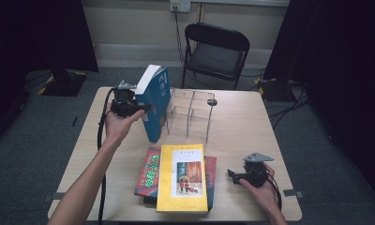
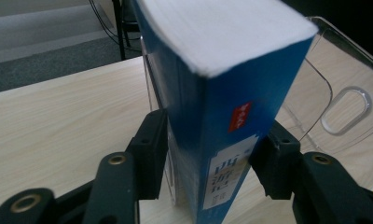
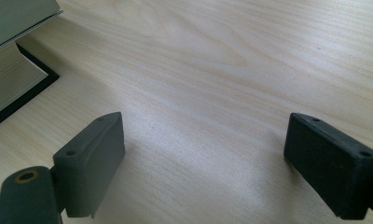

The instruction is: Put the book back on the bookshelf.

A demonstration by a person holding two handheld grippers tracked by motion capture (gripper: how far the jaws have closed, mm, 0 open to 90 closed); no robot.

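The left gripper [image 1: 139, 108] has its jaws clamped on the spine and cover of a thick blue paperback book [image 1: 153, 101], held tilted, its lower corner on the pale wooden table [image 1: 237, 126] just beside the clear acrylic book rack [image 1: 191, 111]. It looks mid-placement: next, stand it upright into a slot. The right gripper [image 1: 233, 176] rests with jaws wide by the yellow book [image 1: 182, 178] atop the stack.

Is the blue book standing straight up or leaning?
Leaning. The blue book tilts, lower corner on the table beside the clear rack, gripped by the left tool.
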